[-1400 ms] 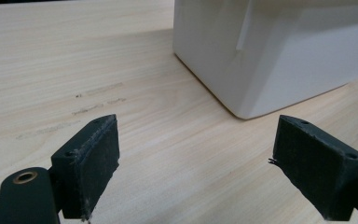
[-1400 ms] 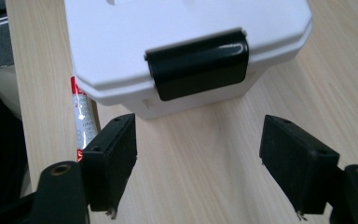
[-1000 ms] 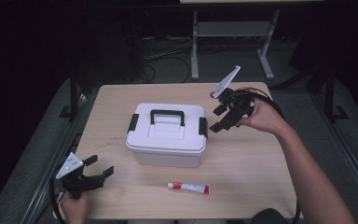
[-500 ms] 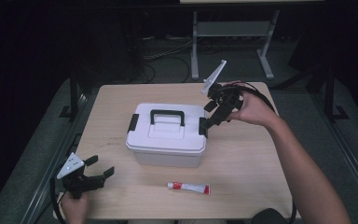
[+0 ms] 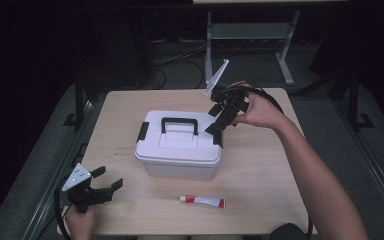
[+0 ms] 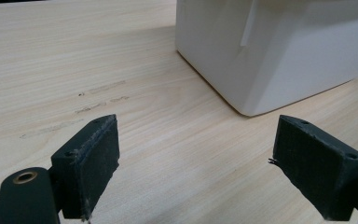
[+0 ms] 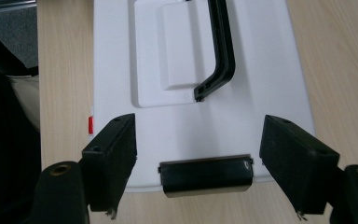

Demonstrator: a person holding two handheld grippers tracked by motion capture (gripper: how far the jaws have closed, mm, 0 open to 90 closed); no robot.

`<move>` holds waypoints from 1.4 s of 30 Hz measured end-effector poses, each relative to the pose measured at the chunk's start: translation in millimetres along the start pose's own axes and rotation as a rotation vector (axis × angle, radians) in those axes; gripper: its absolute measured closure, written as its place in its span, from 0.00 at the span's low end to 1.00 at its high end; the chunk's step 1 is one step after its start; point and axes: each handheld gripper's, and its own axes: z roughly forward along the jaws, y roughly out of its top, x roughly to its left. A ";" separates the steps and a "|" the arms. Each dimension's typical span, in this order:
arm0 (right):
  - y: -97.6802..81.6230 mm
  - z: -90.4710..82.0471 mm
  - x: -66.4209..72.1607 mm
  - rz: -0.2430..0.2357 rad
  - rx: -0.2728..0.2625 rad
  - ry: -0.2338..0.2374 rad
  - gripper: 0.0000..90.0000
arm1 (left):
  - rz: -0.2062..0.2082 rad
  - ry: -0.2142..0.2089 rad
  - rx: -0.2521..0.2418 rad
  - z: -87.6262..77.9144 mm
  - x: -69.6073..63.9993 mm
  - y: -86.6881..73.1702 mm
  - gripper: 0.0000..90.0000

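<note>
In the high view, the right gripper [image 5: 219,131] is hanging tilted downward over the right end of the white storage box [image 5: 178,145], its jaws spread wide and pointing at the box's right-hand black latch [image 5: 217,136]. The person's right hand [image 5: 257,111] is gripping it from behind, with the forearm running back to the lower right. The box is sitting just in front of and below this gripper, lid shut, its black handle [image 5: 179,123] lying flat on the lid beyond the jaws. The left gripper [image 5: 106,183] is resting low at the near left corner of the wooden table [image 5: 260,170], jaws wide and holding nothing, with the box standing ahead of it and to its right, apart from it. A small red-and-white tube [image 5: 202,201] is lying on the table farther to that gripper's right, in front of the box.

In the left gripper view, the left gripper [image 6: 196,168] is showing both pads far apart with bare table between them; the box's lower corner [image 6: 251,100] is standing ahead, slightly right of the gap.

In the right gripper view, the right gripper [image 7: 198,165] is looking straight down on the lid [image 7: 242,112]. Its jaws are standing wide to either side of the black latch [image 7: 206,176], which is sitting between them at the lid's near edge, touching neither pad. The handle [image 7: 219,51] is lying farther ahead on the lid.
</note>
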 end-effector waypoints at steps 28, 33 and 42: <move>57.1 38.2 -12.7 -0.040 0.053 0.068 0.35 | 0.002 0.004 -0.006 -0.9 1.9 -0.8 0.15; 64.1 47.2 -14.0 -0.041 0.064 0.087 0.39 | 0.000 0.009 -0.010 -1.5 2.1 -1.0 0.15; 70.9 59.1 -19.3 -0.035 0.092 0.104 0.49 | 0.001 0.013 -0.009 -1.9 2.0 -1.1 0.15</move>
